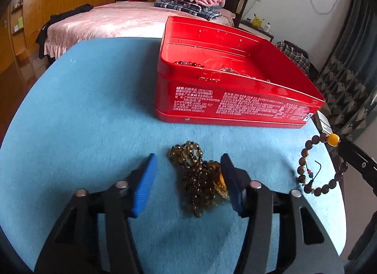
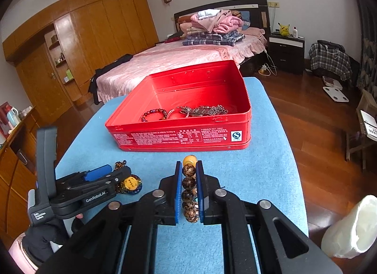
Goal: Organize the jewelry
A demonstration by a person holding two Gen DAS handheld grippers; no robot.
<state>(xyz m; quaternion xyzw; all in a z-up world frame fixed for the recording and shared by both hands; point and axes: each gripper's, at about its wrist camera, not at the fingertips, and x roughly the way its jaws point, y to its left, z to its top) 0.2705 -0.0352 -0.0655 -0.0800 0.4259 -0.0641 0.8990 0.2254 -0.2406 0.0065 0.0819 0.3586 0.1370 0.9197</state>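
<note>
1. Bracelet [image 2: 189,193] of big brown beads is clamped between the fingers of the right gripper [image 2: 189,191]; its amber bead [image 2: 190,160] sticks out past the fingertips, toward the tin.
2. In the left view the bracelet [image 1: 318,163] hangs as an open ring above the blue cloth [image 1: 94,109], so it is lifted and not lying down.
3. Red tin [image 2: 179,136] stands straight ahead of the right gripper, open side up, with other jewelry already inside. I judge the next move is forward and over the near wall, then release.
4. Necklace [image 1: 198,179] lies in a heap on the cloth between the spread fingers of the left gripper [image 1: 188,179], which are wide apart. The right finger seems to touch the heap; the left one is clear of it.
5. The tin [image 1: 235,99] is ahead and a little right of the left gripper.
</note>
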